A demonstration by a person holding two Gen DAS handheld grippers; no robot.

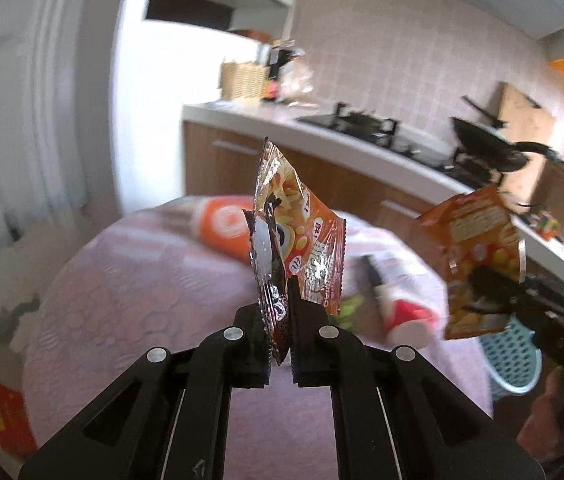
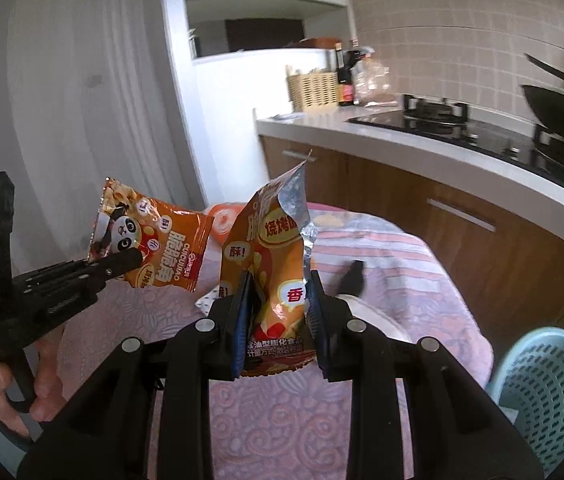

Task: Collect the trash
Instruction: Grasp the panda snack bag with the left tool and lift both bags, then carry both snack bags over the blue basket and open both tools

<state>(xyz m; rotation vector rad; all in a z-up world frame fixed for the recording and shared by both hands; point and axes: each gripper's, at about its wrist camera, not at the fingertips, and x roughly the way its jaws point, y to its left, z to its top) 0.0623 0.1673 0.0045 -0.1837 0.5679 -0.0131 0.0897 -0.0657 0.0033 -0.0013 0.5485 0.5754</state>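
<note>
My left gripper [image 1: 281, 312] is shut on an orange snack wrapper with a panda print [image 1: 302, 240] and holds it upright above the pink-clothed table [image 1: 130, 300]. It also shows in the right wrist view [image 2: 154, 240], at the left. My right gripper [image 2: 278, 300] is shut on a second orange snack bag [image 2: 278, 264], held above the table; that bag shows at the right of the left wrist view [image 1: 478, 264]. A light blue perforated basket [image 2: 546, 392] stands beside the table at the lower right.
On the table lie an orange-and-white cup on its side [image 1: 222, 224], a red-and-white cup [image 1: 410, 320], a black item [image 2: 352, 276] and something green [image 1: 350, 308]. A red packet [image 1: 4, 416] lies low at the left. Behind runs a kitchen counter [image 2: 422, 136] with stove and wok.
</note>
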